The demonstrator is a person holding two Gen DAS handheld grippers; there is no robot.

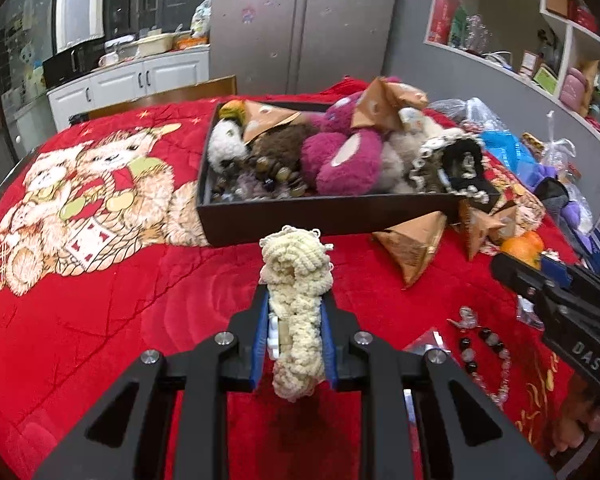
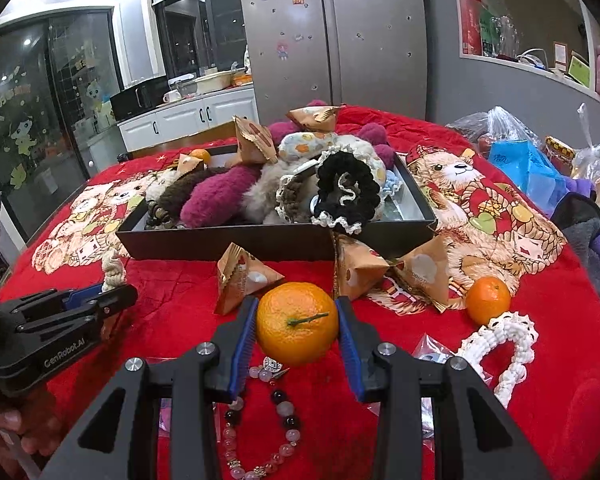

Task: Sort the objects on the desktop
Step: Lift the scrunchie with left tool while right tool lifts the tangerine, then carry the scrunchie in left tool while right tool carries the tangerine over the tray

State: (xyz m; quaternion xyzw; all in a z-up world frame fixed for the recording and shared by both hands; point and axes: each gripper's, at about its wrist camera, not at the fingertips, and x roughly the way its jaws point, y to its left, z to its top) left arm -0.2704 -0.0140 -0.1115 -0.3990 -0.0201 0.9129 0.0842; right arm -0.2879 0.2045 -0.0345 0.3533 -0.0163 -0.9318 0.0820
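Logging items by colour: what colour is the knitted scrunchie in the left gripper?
Cream scrunchie, clearest in the left wrist view.

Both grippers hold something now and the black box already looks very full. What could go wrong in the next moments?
1. The black box is heaped above its rim, so anything added may roll off.
2. The right gripper pinches the round orange only at its sides; it could slip onto the bead bracelet below.
3. The left gripper holds the cream yarn scrunchie, whose soft loop may snag.
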